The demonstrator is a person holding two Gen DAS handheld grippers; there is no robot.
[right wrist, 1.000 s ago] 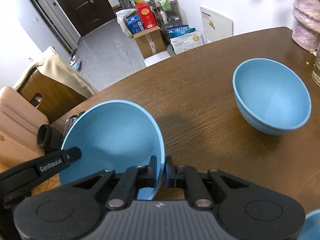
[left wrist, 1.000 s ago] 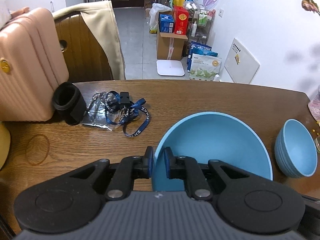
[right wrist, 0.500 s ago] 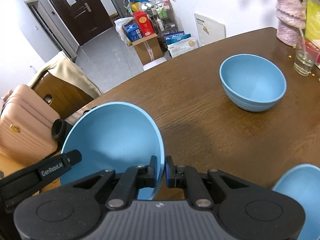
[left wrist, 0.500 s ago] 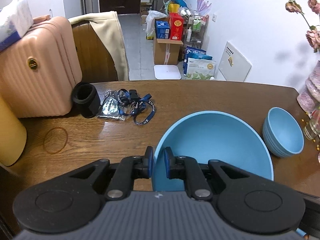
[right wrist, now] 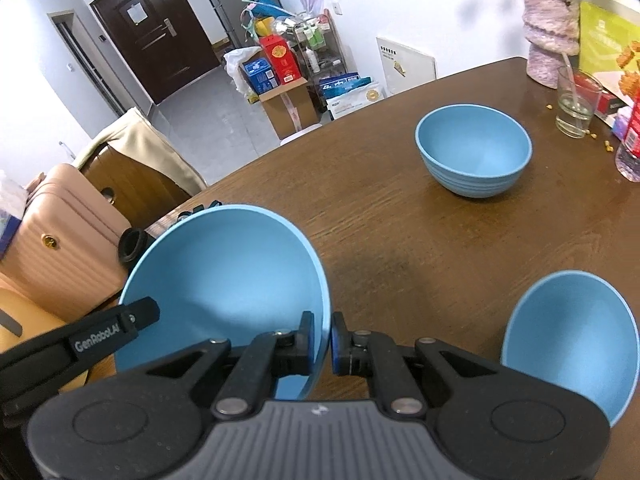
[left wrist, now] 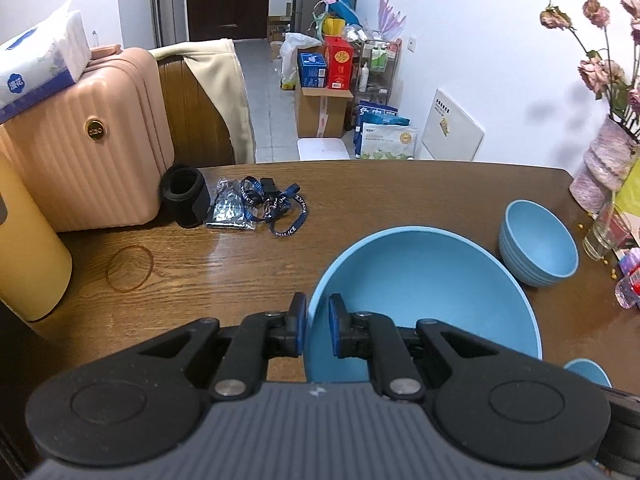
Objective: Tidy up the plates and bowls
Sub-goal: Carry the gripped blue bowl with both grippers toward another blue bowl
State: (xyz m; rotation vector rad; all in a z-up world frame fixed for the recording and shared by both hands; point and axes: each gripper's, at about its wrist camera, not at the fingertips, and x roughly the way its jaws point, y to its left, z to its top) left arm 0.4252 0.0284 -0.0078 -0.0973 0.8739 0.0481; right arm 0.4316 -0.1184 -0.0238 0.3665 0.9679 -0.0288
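A large blue bowl [left wrist: 424, 300] is gripped on opposite sides of its rim by two sets of tongs above a brown wooden counter [left wrist: 400, 196]. The left tongs [left wrist: 317, 330] clamp the rim nearest that camera, one finger inside the bowl and one outside; the right tongs [right wrist: 322, 340] pinch the bowl's [right wrist: 224, 280] right-hand rim the same way. Whether the bowl touches the counter [right wrist: 400, 240] or hangs just above it cannot be told.

Farther back and to the right, a stack of smaller blue bowls [left wrist: 538, 242] stands on the counter, well apart from the held bowl; the right wrist view shows it [right wrist: 474, 150] as ribbed on the outside. A third blue bowl [right wrist: 568, 340] sits at the near right edge of that view, just beside the right tongs.

At the counter's right end are a drinking glass [right wrist: 578, 100] and a pink vase [right wrist: 552, 28] of dried flowers. At the left end lie a blue lanyard [left wrist: 280, 204], a black cuff [left wrist: 185, 196], a rubber band [left wrist: 129, 268], and a pink suitcase [left wrist: 84, 136] topped with a tissue pack [left wrist: 40, 60].
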